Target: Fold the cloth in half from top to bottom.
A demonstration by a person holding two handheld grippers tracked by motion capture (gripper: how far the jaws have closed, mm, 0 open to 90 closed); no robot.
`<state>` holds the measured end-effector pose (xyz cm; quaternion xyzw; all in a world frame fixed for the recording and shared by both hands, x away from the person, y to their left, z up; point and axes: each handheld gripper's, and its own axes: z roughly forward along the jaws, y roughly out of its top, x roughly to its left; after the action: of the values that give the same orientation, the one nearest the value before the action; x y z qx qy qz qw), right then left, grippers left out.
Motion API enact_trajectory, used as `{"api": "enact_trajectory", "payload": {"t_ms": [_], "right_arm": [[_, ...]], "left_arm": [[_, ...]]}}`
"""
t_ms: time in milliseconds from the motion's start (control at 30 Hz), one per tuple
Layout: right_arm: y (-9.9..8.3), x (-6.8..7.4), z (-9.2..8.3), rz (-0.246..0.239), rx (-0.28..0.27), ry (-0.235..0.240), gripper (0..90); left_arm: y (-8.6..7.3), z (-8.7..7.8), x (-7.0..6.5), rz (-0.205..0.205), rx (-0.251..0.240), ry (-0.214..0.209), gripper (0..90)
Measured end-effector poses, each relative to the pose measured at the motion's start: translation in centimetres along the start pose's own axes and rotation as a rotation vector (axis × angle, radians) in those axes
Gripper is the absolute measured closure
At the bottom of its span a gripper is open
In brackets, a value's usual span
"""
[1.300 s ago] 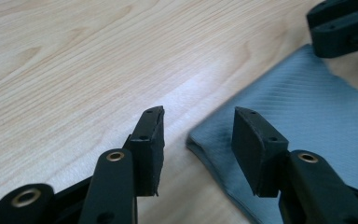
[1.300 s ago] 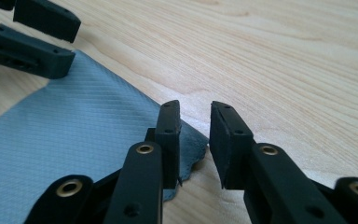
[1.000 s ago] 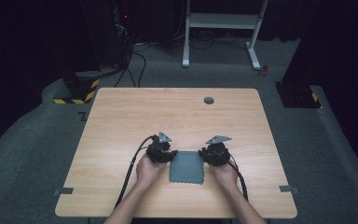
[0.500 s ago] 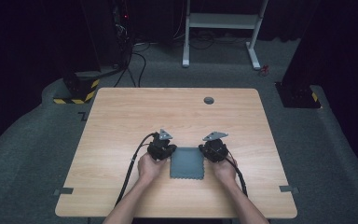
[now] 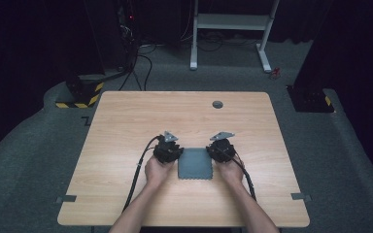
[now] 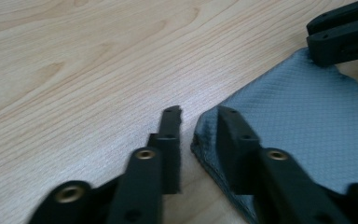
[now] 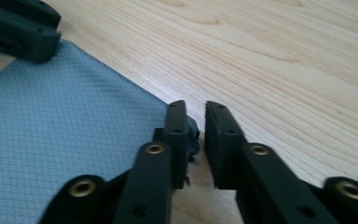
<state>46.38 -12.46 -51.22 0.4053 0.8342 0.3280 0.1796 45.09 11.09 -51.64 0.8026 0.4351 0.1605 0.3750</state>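
From the high view, a small grey cloth [image 5: 194, 164] lies flat on the wooden table [image 5: 126, 126], close to the person's edge, with a little round hole [image 5: 217, 104] far past it. The left gripper [image 5: 169, 149] sits just left of the cloth and the right gripper [image 5: 220, 148] just right of it, each held low by a hand with the arm coming up from the near edge. In the left gripper view, the left gripper [image 6: 198, 122] has its jaws a little apart, just opened wider, and the puffed-up corner of the cloth [image 6: 307, 112] sits loose between them, not squeezed. In the right gripper view, the right gripper [image 7: 195, 116] also has its jaws a little apart, just opened again, at the other near corner of the cloth [image 7: 65, 121], which bunches by one jaw. The cloth looks thin, light and floppy, so it should bend easily. The corners look like the best places to pinch it.
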Motion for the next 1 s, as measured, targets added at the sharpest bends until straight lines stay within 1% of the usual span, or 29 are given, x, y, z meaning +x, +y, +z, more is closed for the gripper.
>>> {"api": "enact_trajectory", "payload": {"t_ms": [33,67,100,133,167,200,267,367,433,467,500,533,600,633,700,767,800,833,867,933,967,1000], "right_arm": [[-0.1,0.0,-0.3,0.008,-0.015,0.006,77.1],[-0.2,0.0,-0.8,0.011,-0.032,0.012,77.5],[-0.3,0.2,-1.3,0.011,-0.042,0.03,79.8],[-0.5,0.4,-1.6,-0.004,-0.047,0.043,81.7],[-0.6,0.7,-1.9,-0.019,-0.046,0.054,83.8],[-0.9,1.4,-2.4,-0.043,-0.046,0.071,85.7],[-1.6,2.3,-2.8,-0.083,-0.043,0.104,87.6],[-2.7,3.1,-3.2,-0.106,-0.035,0.139,88.2],[-3.4,3.4,-3.2,-0.101,-0.026,0.14,88.0],[-3.7,3.4,-3.1,-0.109,-0.021,0.133,88.0],[-3.9,3.3,-3.1,-0.101,-0.033,0.137,87.9],[-4.0,3.2,-3.2,-0.09,-0.036,0.141,87.8],[-4.1,3.1,-3.3,-0.094,-0.036,0.135,86.5],[-4.1,3.1,-3.3,-0.096,-0.035,0.126,85.1],[-4.1,3.2,-3.5,-0.105,-0.036,0.114,83.6],[-4.2,3.0,-3.8,-0.085,-0.049,0.12,80.8],[-4.2,2.9,-4.0,-0.073,-0.059,0.125,79.4],[-4.2,2.9,-4.0,-0.073,-0.059,0.125,79.4],[-4.3,2.6,-4.5,-0.056,-0.077,0.128,76.5],[-4.2,2.4,-5.0,-0.051,-0.094,0.124,74.7],[-4.2,2.3,-5.2,-0.041,-0.1,0.125,73.4],[-4.3,2.1,-5.5,-0.035,-0.111,0.125,72.3]], "left_arm": [[-0.1,-0.4,-0.2,0.002,-0.01,0.005,67.6],[-0.3,-1.1,-0.5,0.005,-0.029,-0.002,67.6],[-0.4,-1.4,-0.7,0.013,-0.035,-0.012,67.7],[-0.6,-1.7,-1.1,0.03,-0.034,-0.02,67.8],[-0.9,-2.1,-1.7,0.057,-0.035,-0.028,68.1],[-1.3,-2.5,-2.1,0.08,-0.032,-0.04,68.3],[-2.0,-3.1,-2.8,0.099,-0.033,-0.067,68.6],[-3.1,-3.6,-3.4,0.124,-0.01,-0.091,68.9],[-3.6,-3.6,-3.6,0.147,0.015,-0.079,68.9],[-3.9,-3.6,-3.4,0.149,0.018,-0.08,68.9],[-4.1,-3.6,-3.2,0.133,0.012,-0.09,68.8],[-4.1,-3.7,-3.1,0.126,0.011,-0.09,68.4],[-4.2,-3.9,-3.0,0.129,0.013,-0.082,67.2],[-4.2,-4.0,-3.0,0.139,0.015,-0.075,66.1],[-4.3,-4.2,-2.9,0.138,0.012,-0.075,64.0],[-4.4,-4.4,-2.8,0.112,0.001,-0.096,60.9],[-4.4,-4.4,-2.8,0.112,0.001,-0.096,59.8],[-4.4,-4.6,-2.7,0.106,-0.01,-0.099,59.8],[-4.4,-4.9,-2.6,0.088,-0.021,-0.104,57.5],[-4.4,-5.3,-2.5,0.074,-0.032,-0.106,56.5],[-4.4,-5.6,-2.4,0.076,-0.041,-0.105,55.8],[-4.5,-5.8,-2.3,0.064,-0.05,-0.109,55.3]]}}
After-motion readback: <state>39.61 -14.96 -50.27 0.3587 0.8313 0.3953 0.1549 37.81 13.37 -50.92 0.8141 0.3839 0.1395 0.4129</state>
